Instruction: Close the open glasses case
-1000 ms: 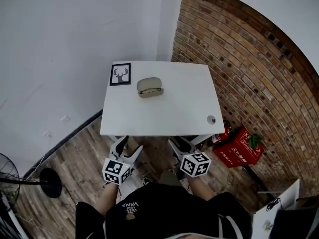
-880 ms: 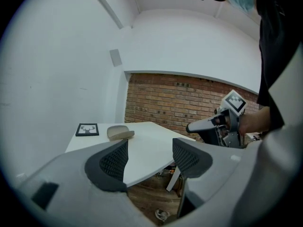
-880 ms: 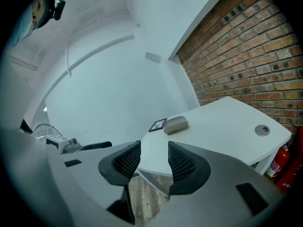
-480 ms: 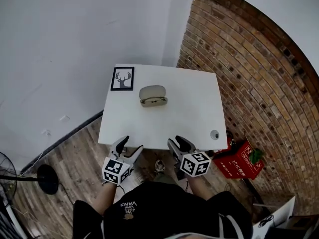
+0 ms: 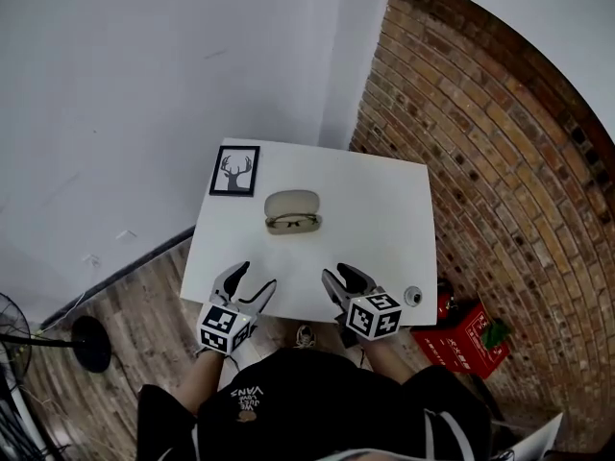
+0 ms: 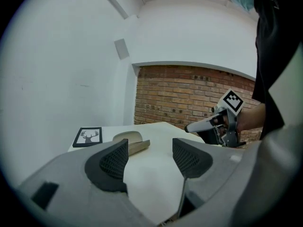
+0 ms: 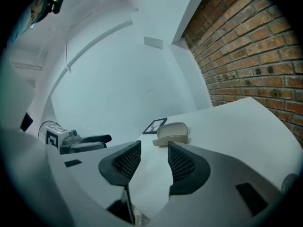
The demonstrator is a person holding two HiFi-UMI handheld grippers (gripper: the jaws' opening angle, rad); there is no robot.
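The beige glasses case (image 5: 292, 209) lies open in the middle of the white table (image 5: 384, 219), lid up at the back, with a pair of glasses in its front half. The case also shows in the left gripper view (image 6: 130, 141) and the right gripper view (image 7: 172, 132). My left gripper (image 5: 252, 279) hangs over the table's near edge, well short of the case, jaws open and empty (image 6: 150, 155). At the near edge, right of the left one, my right gripper (image 5: 343, 277) is also open and empty (image 7: 150, 160). Each gripper is visible in the other's view.
A framed deer picture (image 5: 234, 171) lies at the table's far left corner. A small round grey thing (image 5: 412, 296) sits at the near right corner. A brick wall (image 5: 500, 161) flanks the table's right side, with a red box (image 5: 461, 339) on the floor and a fan base (image 5: 91, 346) at left.
The person has stepped closer to the table. Both grippers have gone from below the near edge to over it, nearer the case. Their jaws look unchanged.
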